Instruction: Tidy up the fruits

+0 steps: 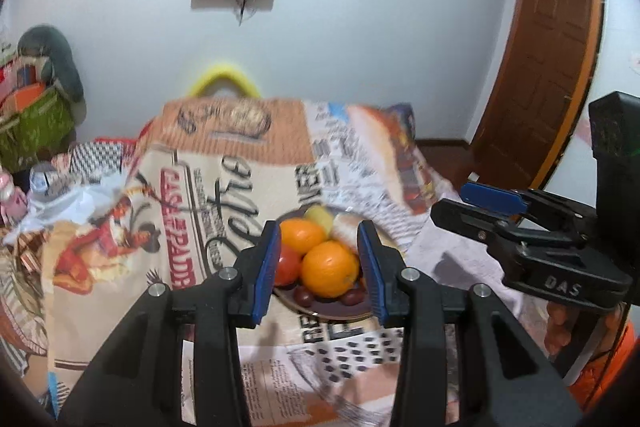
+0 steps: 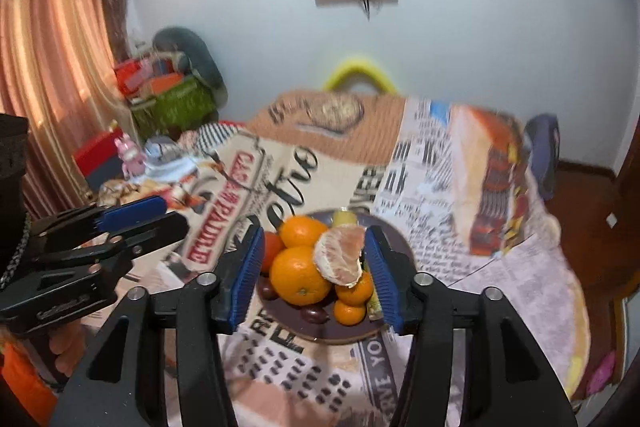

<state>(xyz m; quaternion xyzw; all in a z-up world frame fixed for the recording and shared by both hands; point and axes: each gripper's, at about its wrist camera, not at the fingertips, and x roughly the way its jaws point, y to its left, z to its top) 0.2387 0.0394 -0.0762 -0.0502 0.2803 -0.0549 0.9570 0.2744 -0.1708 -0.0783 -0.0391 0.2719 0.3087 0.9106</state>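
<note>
Hovering both grippers above the plate (image 2: 384,331) of fruit, nothing held: left gripper (image 1: 319,269) narrow, right gripper (image 2: 312,273) moderately open. Next, pick one fruit, probably the peeled segment (image 2: 340,259).

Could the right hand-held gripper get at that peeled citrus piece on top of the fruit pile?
Probably yes. The peeled pale citrus piece lies on top of the pile on the dark round plate, uncovered, and the right hand-held gripper hangs above with open, empty jaws.

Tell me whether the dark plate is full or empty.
Full. The plate is piled with oranges, a peeled citrus piece, small tangerines and dark grapes.
</note>
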